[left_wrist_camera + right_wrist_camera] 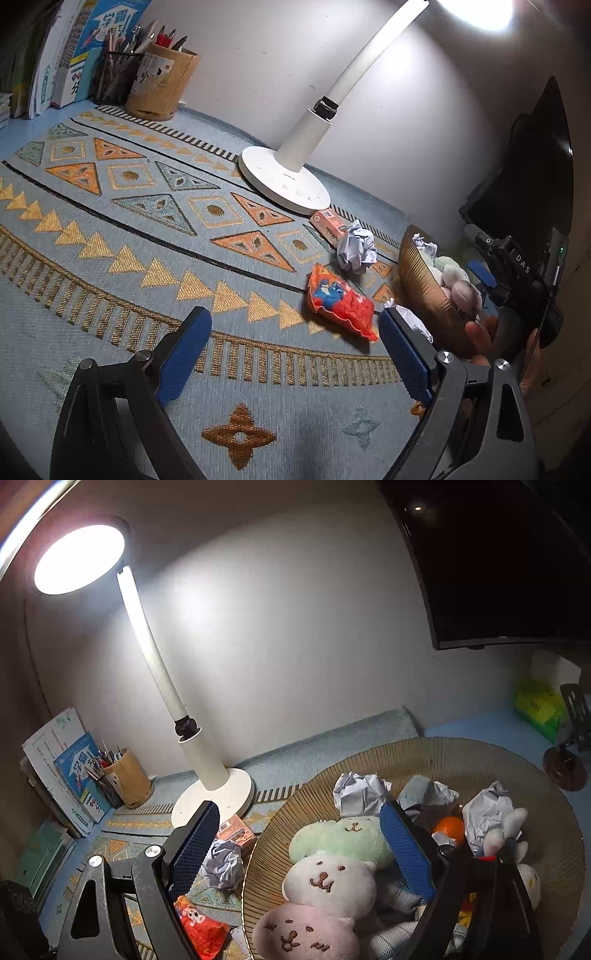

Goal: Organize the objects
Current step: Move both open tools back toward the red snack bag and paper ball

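A brown woven basket [480, 760] holds plush toys [328, 878], crumpled paper [360, 792] and an orange [448, 829]; it also shows in the left wrist view [417, 273]. On the patterned mat lie an orange snack packet [340, 301], a crumpled paper ball [356, 245] and a pink box [327, 223]. My left gripper [295, 354] is open and empty above the mat, near the snack packet. My right gripper [299, 849] is open and empty, with its right finger over the basket and its left finger outside the rim.
A white desk lamp [284, 181] stands behind the loose items. Pen holders [162, 83] and books [70, 55] stand at the far left. A dark monitor [498, 561] hangs at the right. A green pack [539, 709] lies beyond the basket.
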Demonstrator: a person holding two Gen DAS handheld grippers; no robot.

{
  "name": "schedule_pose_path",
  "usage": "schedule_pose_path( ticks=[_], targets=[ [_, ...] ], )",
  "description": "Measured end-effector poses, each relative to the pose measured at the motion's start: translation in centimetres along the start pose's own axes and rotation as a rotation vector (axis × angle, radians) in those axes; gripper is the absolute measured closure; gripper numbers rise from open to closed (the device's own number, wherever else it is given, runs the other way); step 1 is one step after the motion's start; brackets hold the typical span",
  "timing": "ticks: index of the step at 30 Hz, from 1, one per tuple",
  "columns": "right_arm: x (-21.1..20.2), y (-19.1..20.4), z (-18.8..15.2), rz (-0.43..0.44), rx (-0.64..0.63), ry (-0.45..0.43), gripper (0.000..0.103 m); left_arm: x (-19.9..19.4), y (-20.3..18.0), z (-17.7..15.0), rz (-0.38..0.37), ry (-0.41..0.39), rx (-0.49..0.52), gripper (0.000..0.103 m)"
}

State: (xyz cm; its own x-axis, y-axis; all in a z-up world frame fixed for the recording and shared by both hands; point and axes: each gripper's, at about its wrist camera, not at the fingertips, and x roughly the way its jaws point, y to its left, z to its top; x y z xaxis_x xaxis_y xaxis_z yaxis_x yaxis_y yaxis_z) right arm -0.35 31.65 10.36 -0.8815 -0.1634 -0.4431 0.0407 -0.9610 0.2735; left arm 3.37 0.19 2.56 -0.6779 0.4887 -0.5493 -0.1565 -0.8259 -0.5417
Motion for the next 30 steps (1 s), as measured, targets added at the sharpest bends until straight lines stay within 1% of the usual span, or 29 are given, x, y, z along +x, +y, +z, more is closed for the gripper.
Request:
schedule_pose_path(
  ticks=[3,5,6,8,10,13,14,15,17,20,22,26,27,28,30],
  targets=[
    [0.9,-0.9,1.1,-0.062,-0.022,-0.023,0.015,-0.1,0.3,0.0,-0.003,-0.003,-0.013,0.011],
    [1.6,-1.9,1.8,-0.076,-0.017,-0.001,0.015,-0.1,-0.1,0.0,0.005,0.001,0.003,0.011],
    [1.6,-2.5,2.0,-0.067,-0.005,0.017,0.015,0.0,-0.3,0.0,0.009,0.004,0.016,0.011],
    [0.3,-2.7,1.7,-0.002,0.02,0.035,0.015,0.1,-0.8,-0.1,0.022,0.008,0.044,0.011],
    [-2.3,-1.8,0.7,0.073,0.005,0.038,0.015,0.1,-1.2,-0.3,0.04,0.011,0.067,0.011],
    [-6.0,-0.5,-2.1,0.188,0.006,0.067,0.014,0.2,-1.5,-0.4,0.065,0.014,0.087,0.011],
    [-6.8,-0.1,-3.3,0.217,0.01,0.08,0.014,0.2,-1.6,-0.4,0.074,0.013,0.091,0.011],
    [-7.4,0.3,-4.4,0.226,0.008,0.098,0.014,0.2,-1.6,-0.5,0.088,0.011,0.093,0.011],
    [-7.5,1.6,-6.5,0.194,-0.035,0.143,0.014,0.2,-1.7,-0.6,0.117,0.012,0.095,0.011],
    [-5.7,3.3,-8.4,0.05,-0.132,0.21,0.014,0.5,-2.1,-0.7,0.15,0.014,0.106,0.011],
    [-3.6,3.4,-8.6,-0.003,-0.135,0.269,0.014,1.0,-2.9,-0.8,0.175,0.032,0.144,0.011],
    [-1.1,2.0,-9.4,-0.025,-0.104,0.308,0.015,1.8,-6.1,-1.3,0.254,0.034,0.26,0.011],
    [-0.6,1.7,-9.4,-0.031,-0.097,0.333,0.018,2.1,-6.8,-1.3,0.266,0.029,0.274,0.011],
    [-0.5,1.5,-9.4,-0.023,-0.089,0.332,0.02,2.4,-7.2,-1.2,0.267,0.031,0.278,0.011],
    [-0.7,1.2,-9.4,-0.023,-0.079,0.322,0.02,3.6,-7.7,-1.0,0.251,0.073,0.281,0.011]
  ],
)
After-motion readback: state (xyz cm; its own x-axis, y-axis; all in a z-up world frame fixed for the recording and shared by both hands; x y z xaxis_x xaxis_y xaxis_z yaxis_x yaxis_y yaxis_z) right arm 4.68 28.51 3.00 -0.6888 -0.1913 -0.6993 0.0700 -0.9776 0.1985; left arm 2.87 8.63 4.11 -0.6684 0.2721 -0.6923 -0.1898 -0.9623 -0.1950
